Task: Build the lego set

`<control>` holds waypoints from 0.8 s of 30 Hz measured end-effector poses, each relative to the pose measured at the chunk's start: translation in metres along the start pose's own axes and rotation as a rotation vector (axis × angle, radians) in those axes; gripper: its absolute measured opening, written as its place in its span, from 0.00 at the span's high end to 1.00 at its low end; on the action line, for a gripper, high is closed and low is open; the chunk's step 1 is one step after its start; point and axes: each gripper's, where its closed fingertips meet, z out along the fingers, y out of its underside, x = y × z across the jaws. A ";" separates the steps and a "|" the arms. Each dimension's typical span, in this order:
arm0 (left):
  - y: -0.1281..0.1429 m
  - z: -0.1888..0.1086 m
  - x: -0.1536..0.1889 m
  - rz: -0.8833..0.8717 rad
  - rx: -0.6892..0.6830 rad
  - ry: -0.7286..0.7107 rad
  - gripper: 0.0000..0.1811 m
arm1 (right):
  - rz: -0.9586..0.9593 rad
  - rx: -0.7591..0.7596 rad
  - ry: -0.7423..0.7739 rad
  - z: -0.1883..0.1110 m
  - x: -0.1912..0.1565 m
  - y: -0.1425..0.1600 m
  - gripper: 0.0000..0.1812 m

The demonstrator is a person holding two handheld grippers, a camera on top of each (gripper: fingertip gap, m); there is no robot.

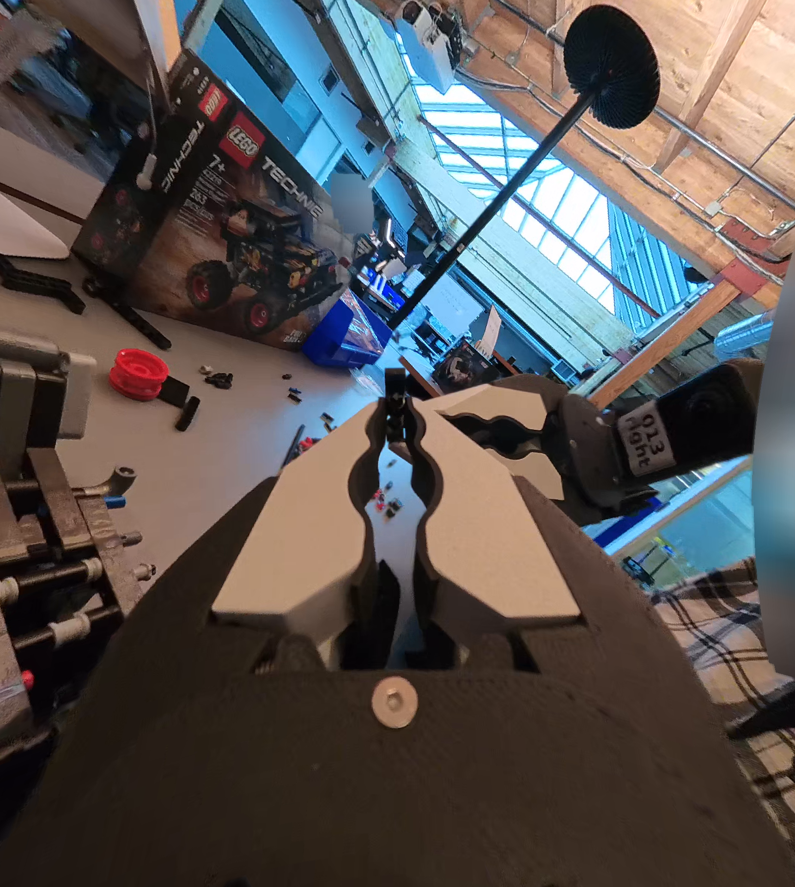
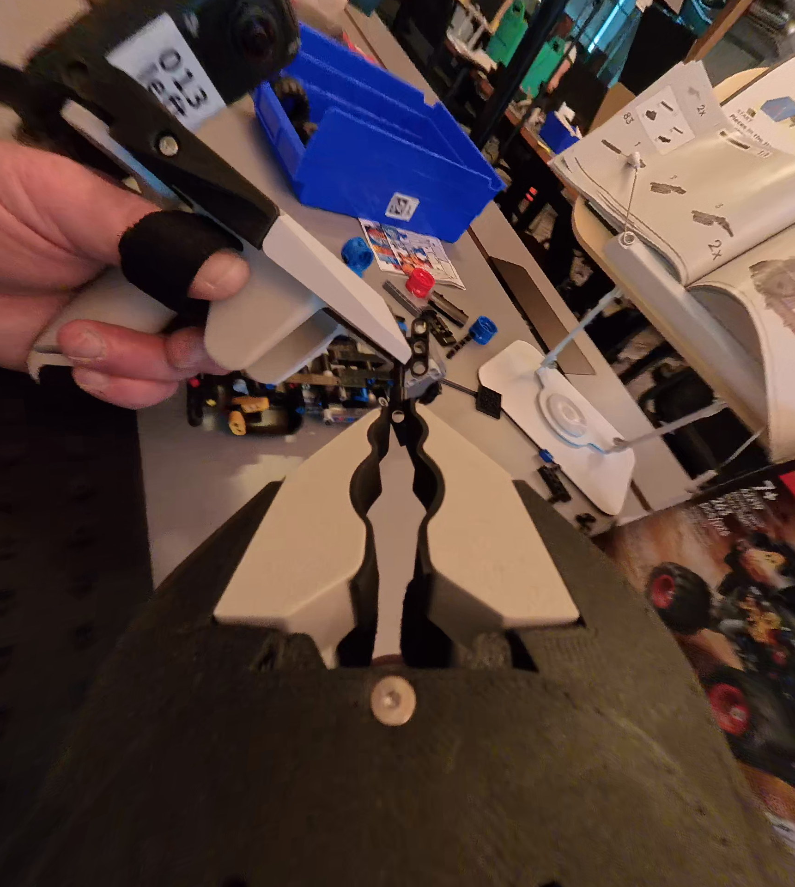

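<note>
Now we pinch a black beam (image 2: 405,408) tight in our right gripper (image 2: 397,416). Our left gripper (image 1: 394,422) squeezes a black piece (image 1: 394,408) at twelve o'clock.

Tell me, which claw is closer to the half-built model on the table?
Left. The left claw is alongside the half-built model; the right claw meets it from the far side, farther off. Both pinch a black piece.
</note>
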 end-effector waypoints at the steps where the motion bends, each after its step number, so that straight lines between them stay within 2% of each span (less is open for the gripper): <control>1: -0.001 0.000 0.002 -0.007 -0.017 0.017 0.97 | 0.040 0.026 -0.021 -0.001 0.000 -0.002 0.98; 2: -0.001 0.000 0.005 -0.001 -0.034 0.034 0.97 | 0.071 0.043 -0.034 -0.002 0.001 -0.003 0.98; 4: 0.001 -0.001 0.006 0.045 -0.068 0.016 0.86 | 0.090 0.047 -0.042 -0.003 0.005 -0.002 0.98; 5: -0.001 -0.003 0.006 0.063 -0.063 0.011 0.86 | 0.099 0.053 -0.050 -0.004 0.005 -0.001 0.97; 7: -0.007 -0.007 0.006 0.071 -0.054 0.016 0.87 | 0.096 0.055 -0.051 -0.004 0.004 0.000 0.98; 12: 0.000 -0.004 0.011 0.114 -0.121 0.037 0.91 | 0.047 0.047 -0.049 -0.003 0.000 0.001 0.97; 14: -0.001 -0.003 0.007 0.155 -0.109 -0.004 0.97 | 0.035 0.051 -0.043 -0.003 -0.001 -0.001 0.98; 22: 0.001 -0.002 0.009 0.159 -0.091 0.009 0.97 | 0.005 0.048 -0.022 -0.005 -0.002 -0.002 0.98; 24: 0.009 0.002 0.009 0.149 -0.121 0.022 0.98 | 0.001 0.053 -0.017 -0.006 -0.002 -0.005 0.98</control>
